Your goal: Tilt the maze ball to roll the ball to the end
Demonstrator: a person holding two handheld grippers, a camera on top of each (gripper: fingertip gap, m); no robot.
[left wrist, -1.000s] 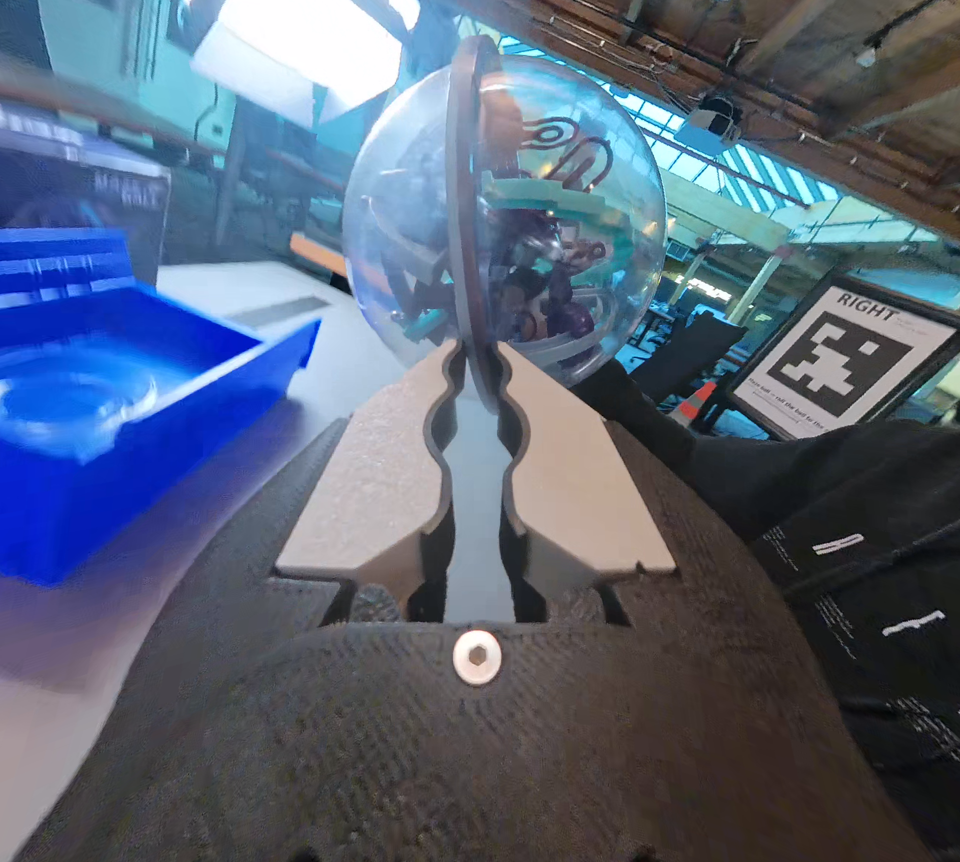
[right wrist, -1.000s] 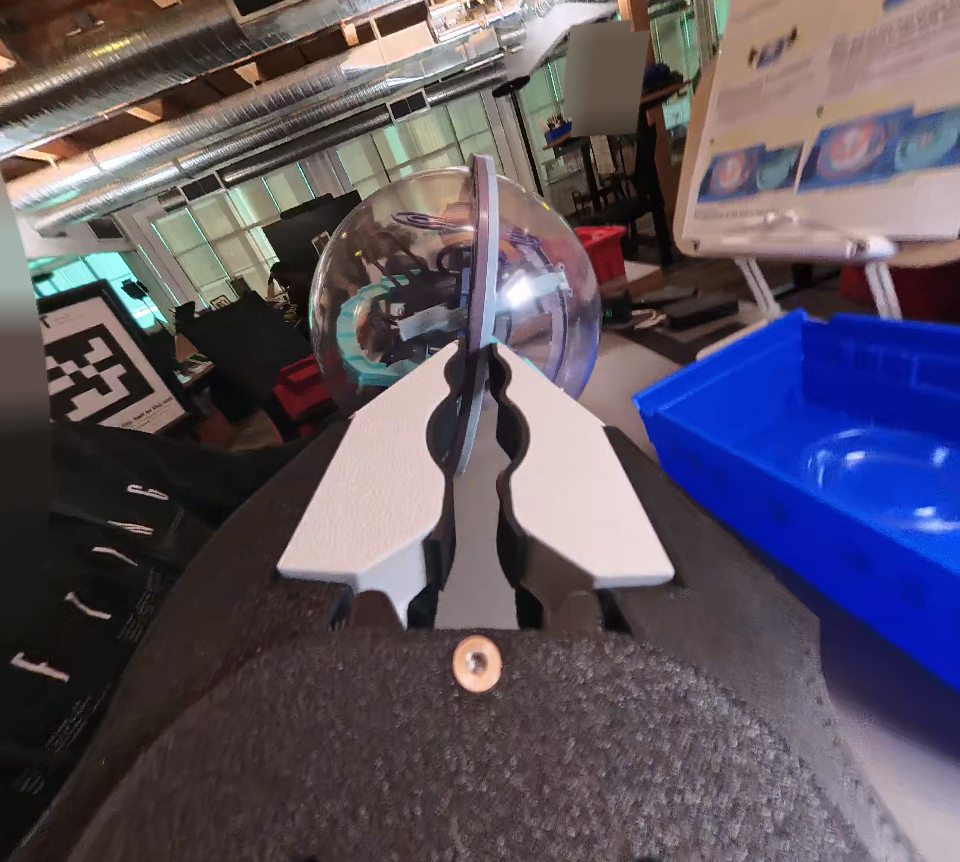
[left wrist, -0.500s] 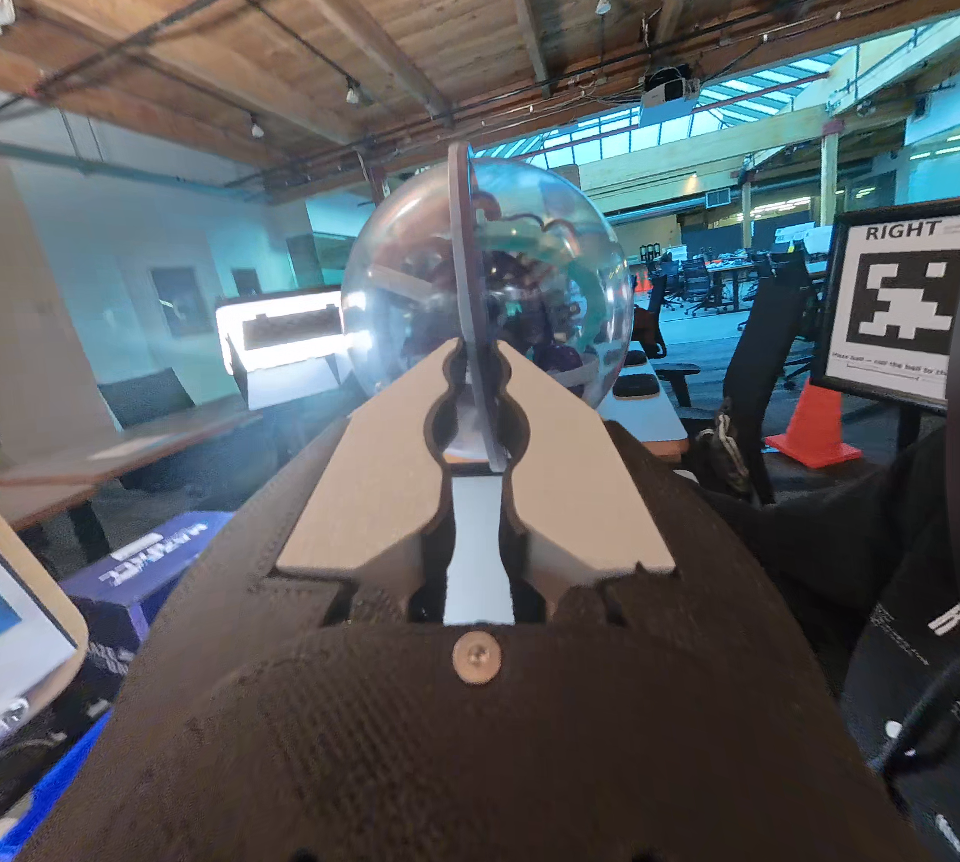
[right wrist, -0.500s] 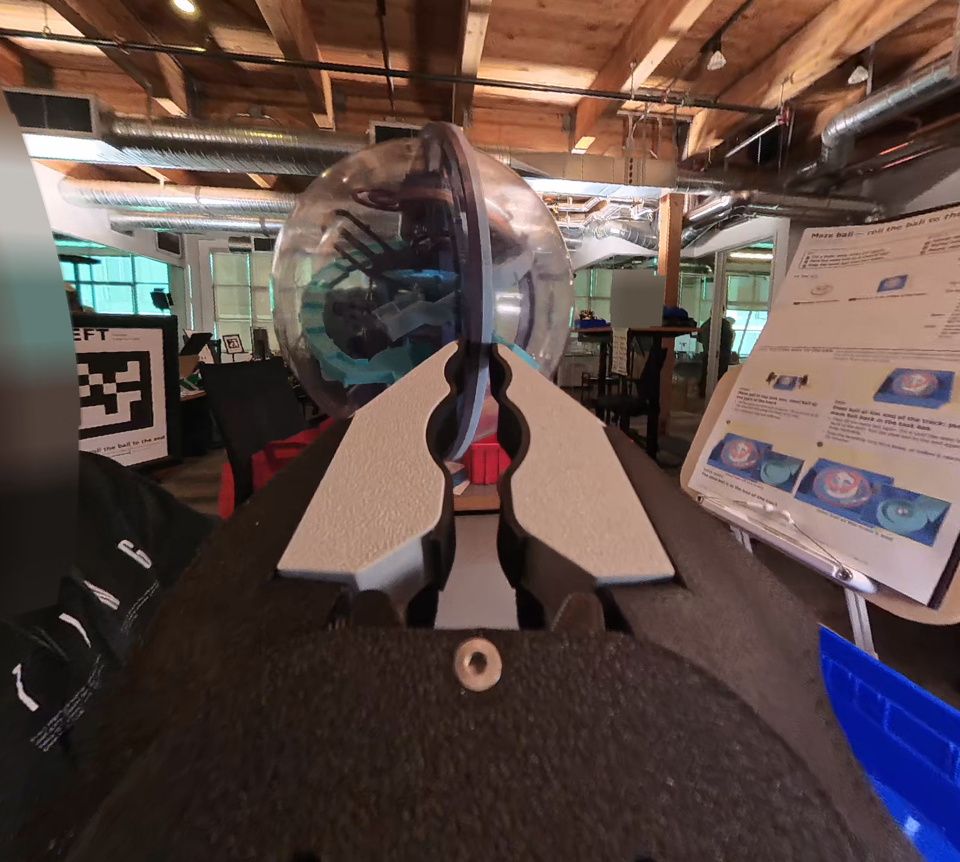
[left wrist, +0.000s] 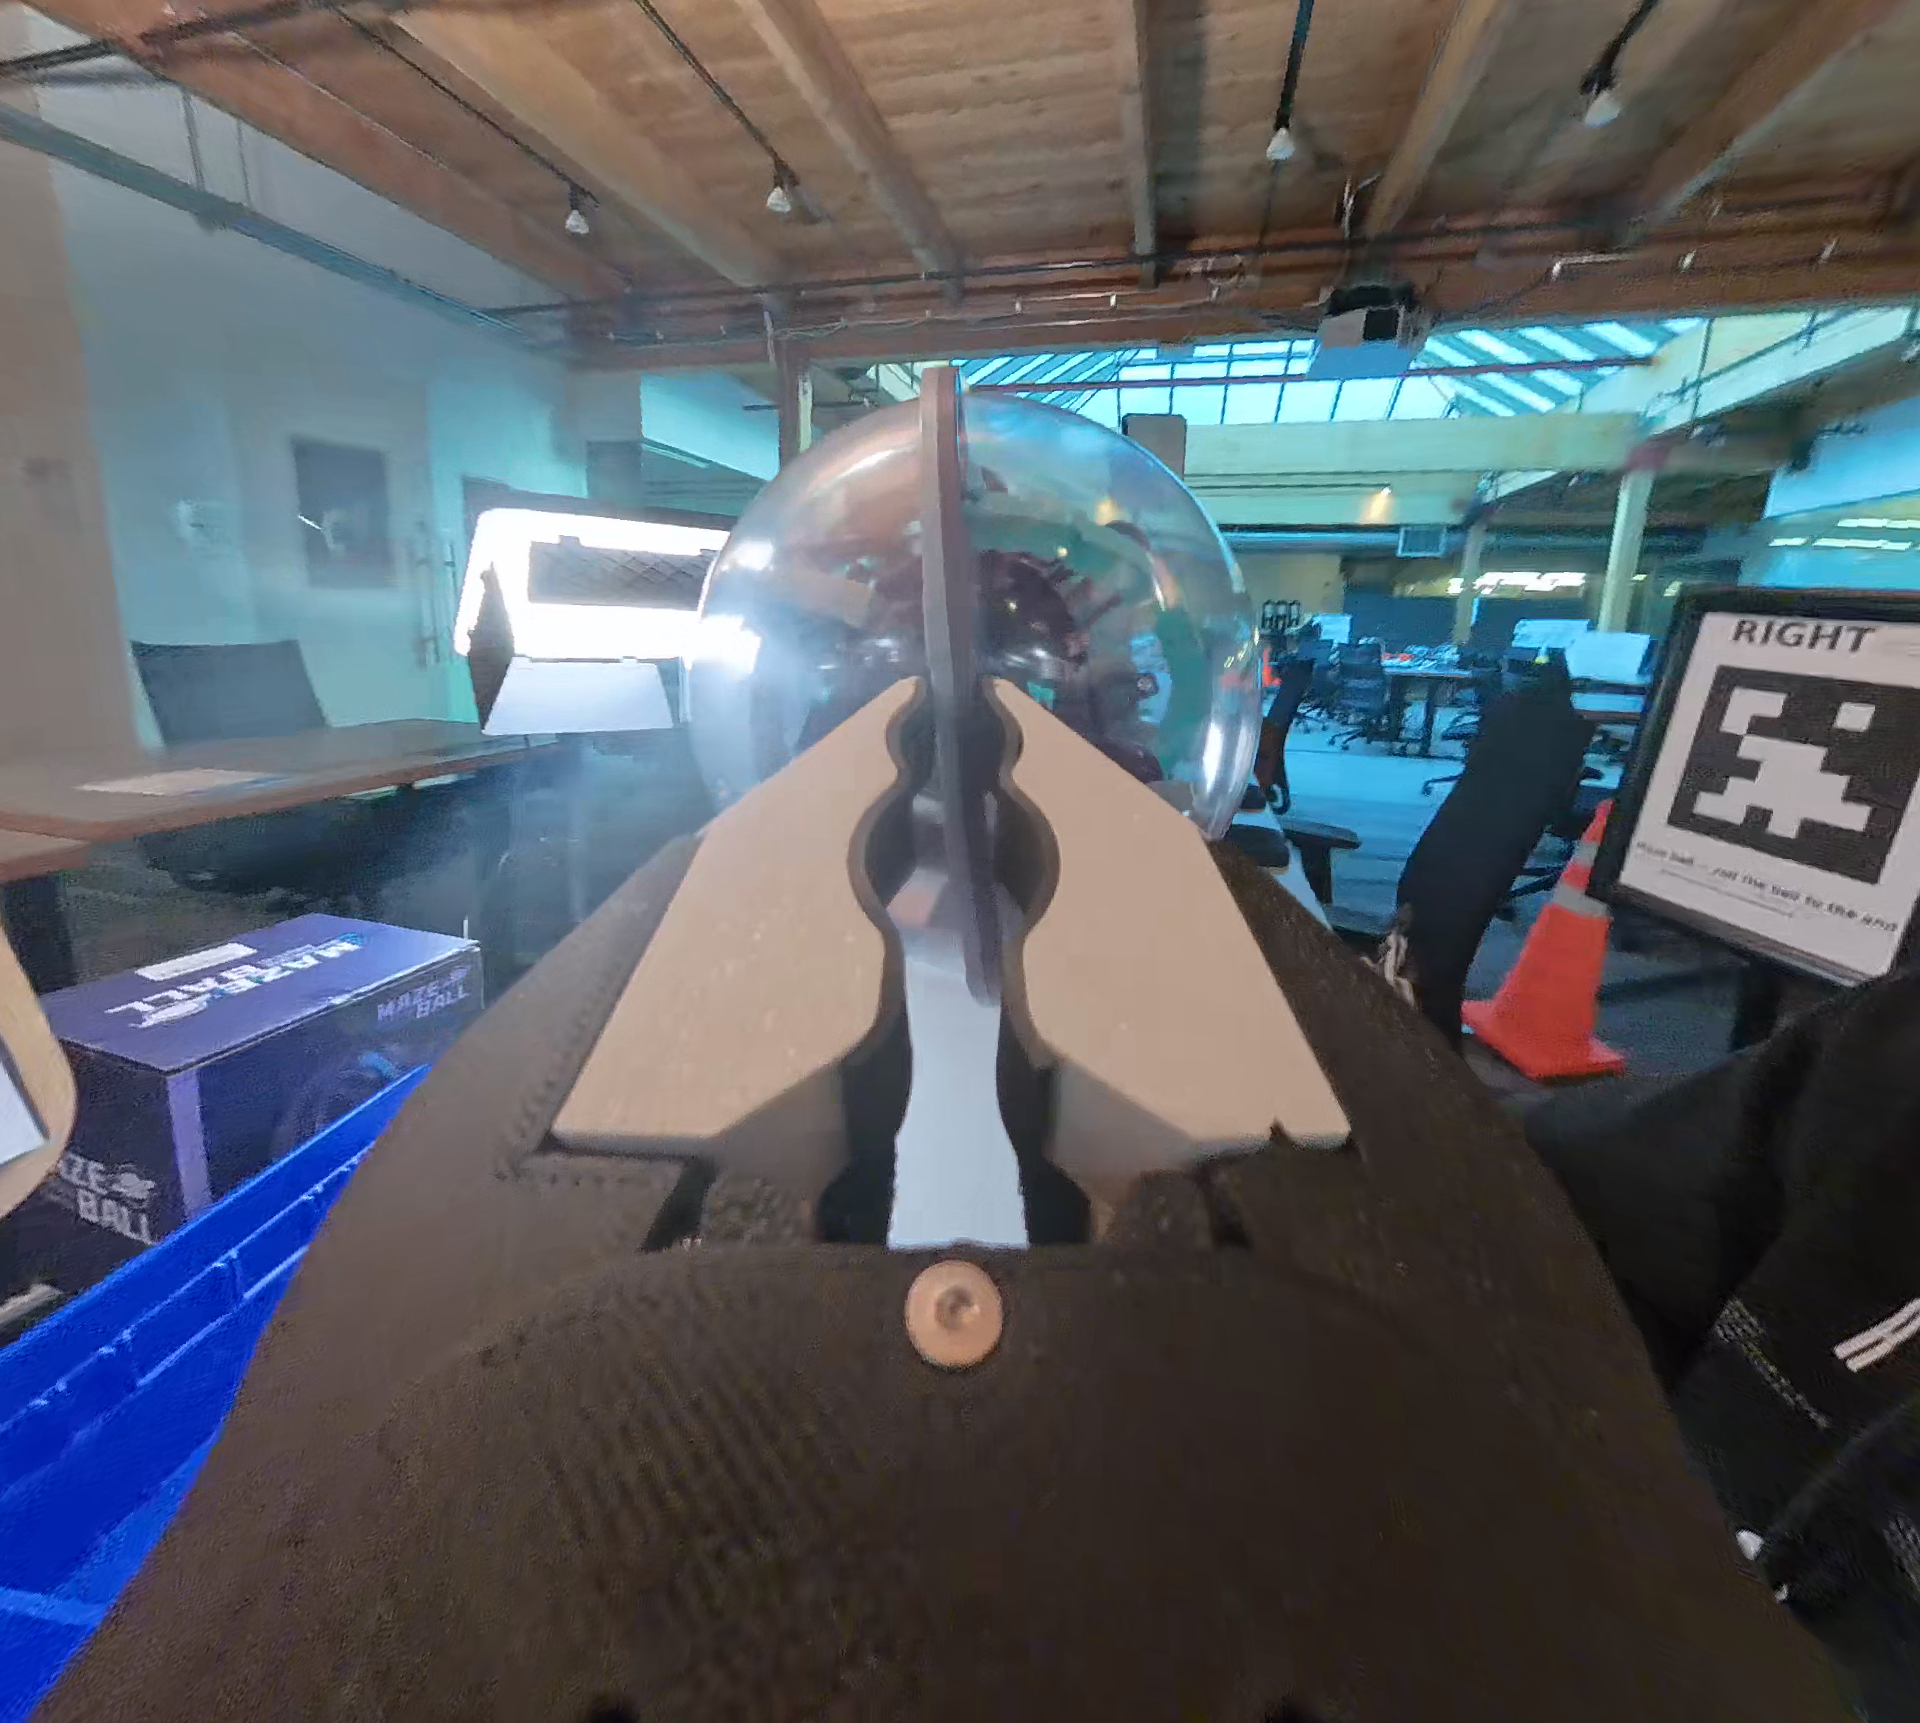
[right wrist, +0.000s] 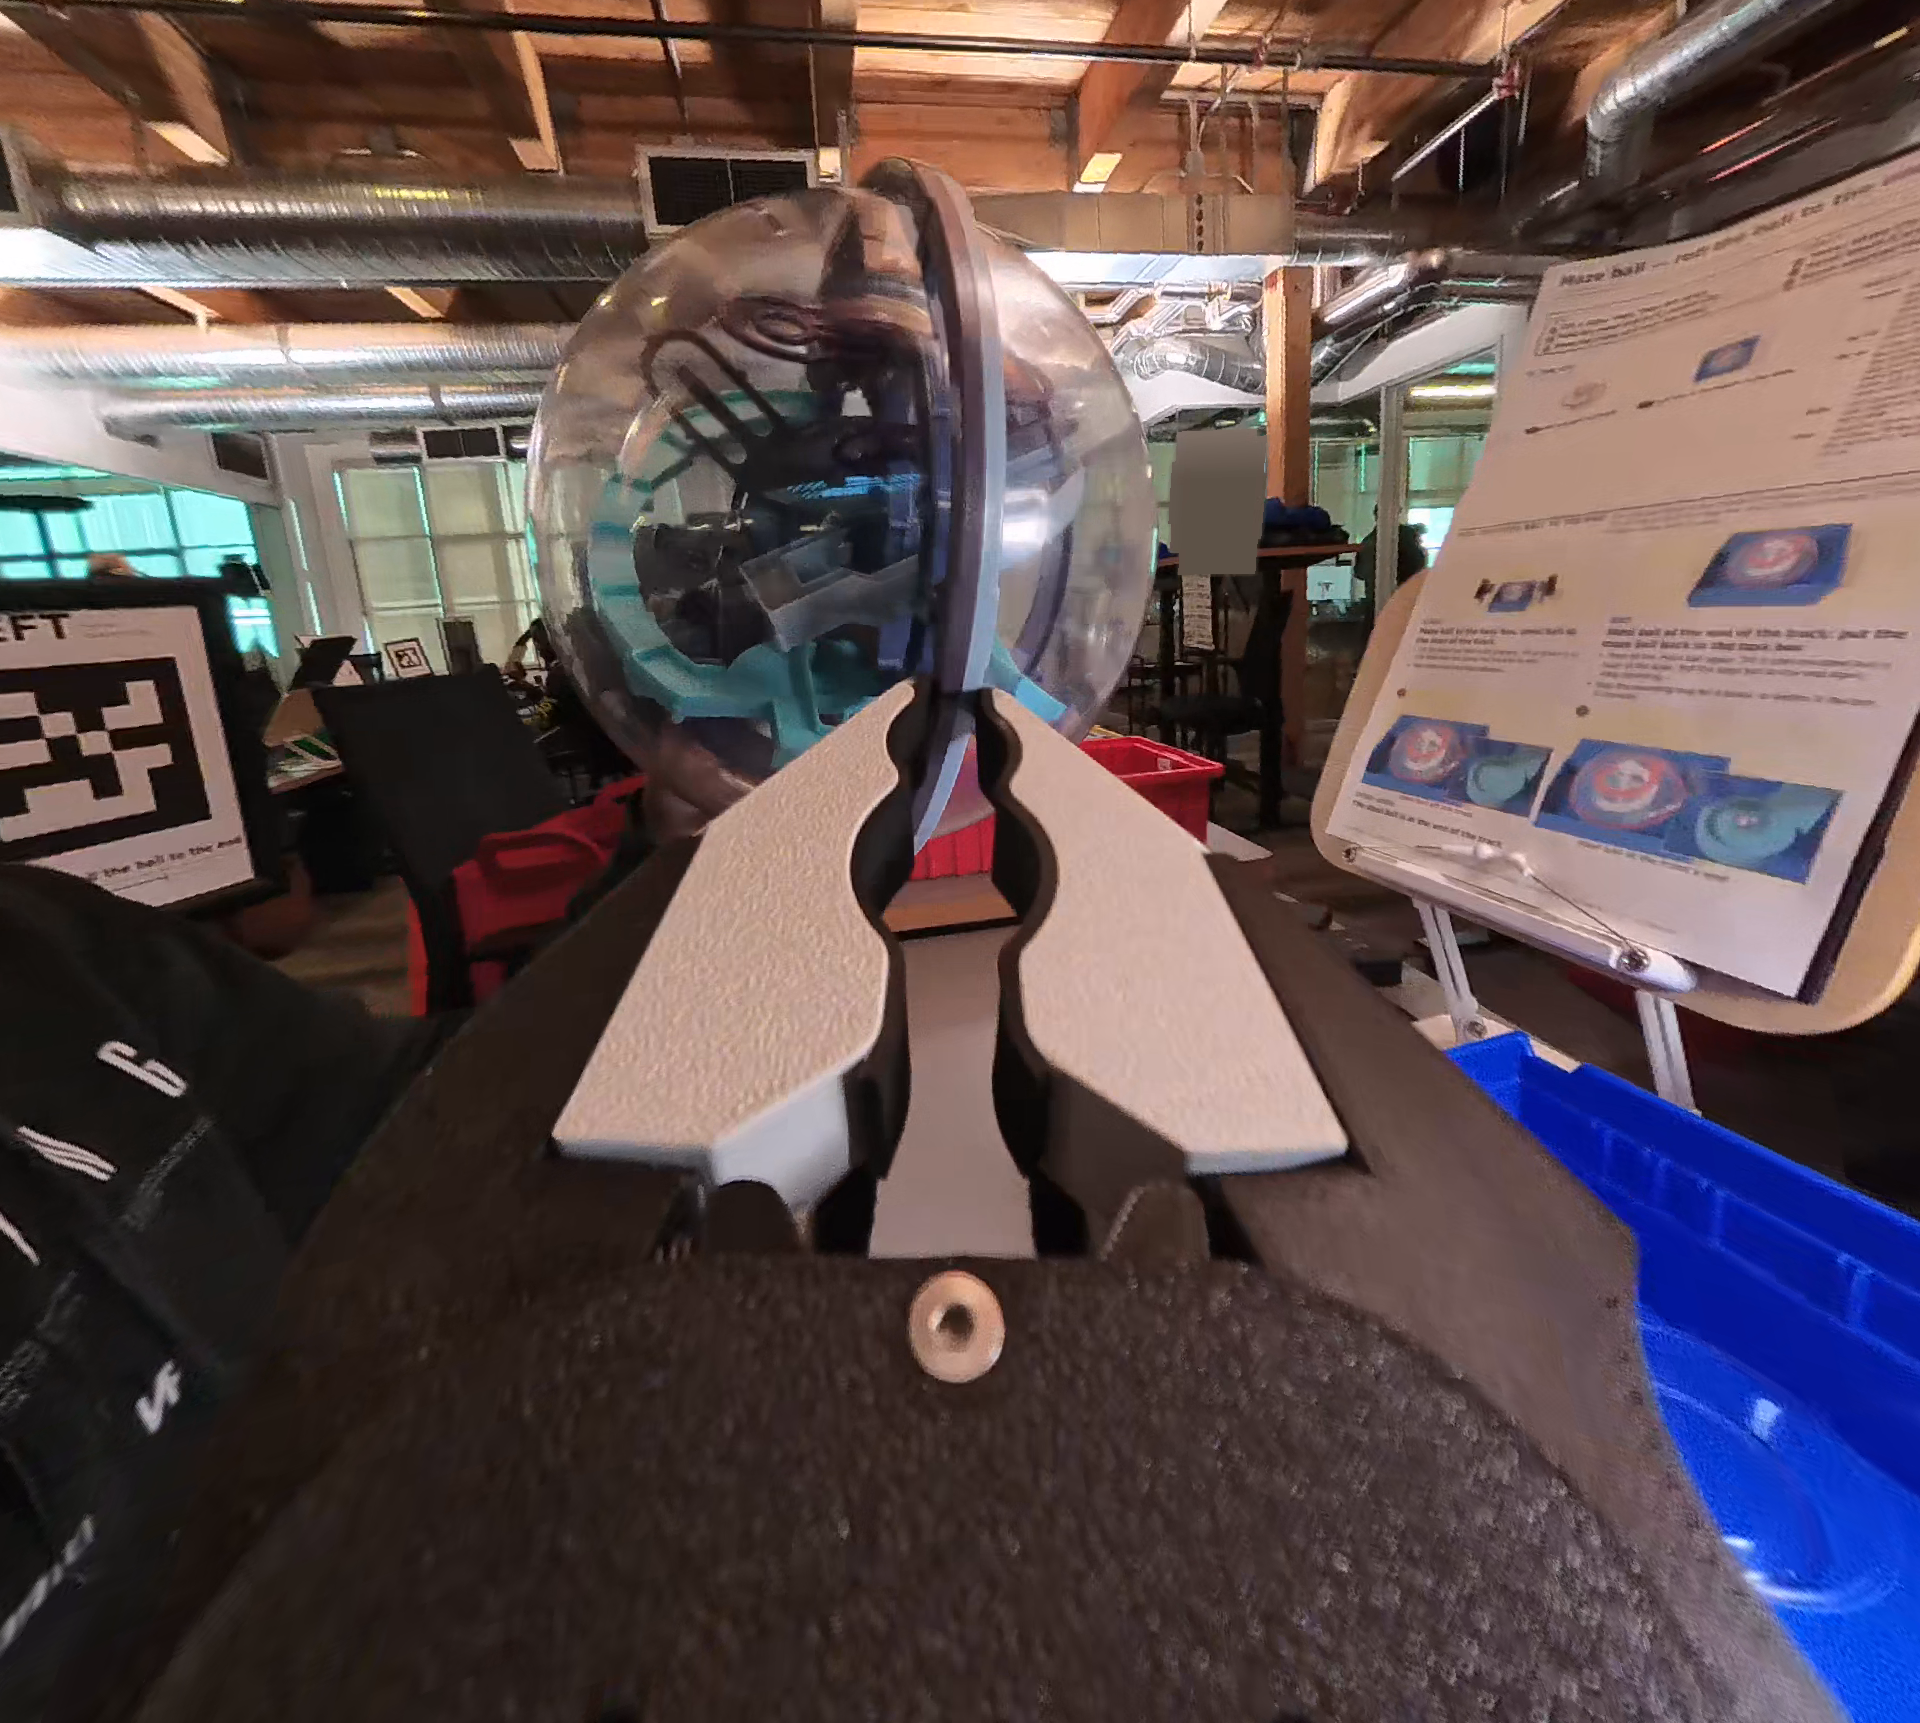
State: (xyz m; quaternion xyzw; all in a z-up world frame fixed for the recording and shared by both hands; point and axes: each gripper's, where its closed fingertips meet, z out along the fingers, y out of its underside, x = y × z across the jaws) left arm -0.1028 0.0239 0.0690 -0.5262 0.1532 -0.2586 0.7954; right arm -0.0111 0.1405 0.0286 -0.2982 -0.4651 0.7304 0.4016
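Observation:
The maze ball (left wrist: 1091, 613) is a clear plastic sphere with teal, grey and dark tracks inside and a flat grey rim around its middle. It is held up in the air between both grippers. My left gripper (left wrist: 956, 697) is shut on the rim from one side. My right gripper (right wrist: 951, 691) is shut on the rim of the maze ball (right wrist: 790, 510) from the opposite side. The rim stands upright and edge-on in both views. I cannot make out the small ball inside.
A blue tray shows at the lower left of the left wrist view (left wrist: 156, 1341) and lower right of the right wrist view (right wrist: 1704, 1226). An instruction board on a stand (right wrist: 1621, 634), a dark blue box (left wrist: 239, 1029), marker signs (left wrist: 1787, 780) and an orange cone (left wrist: 1548, 977) stand around.
Both grippers have lifted and tilted the maze ball upward, away from the blue tray and table. The views now face the room and ceiling. The tracks inside have turned.

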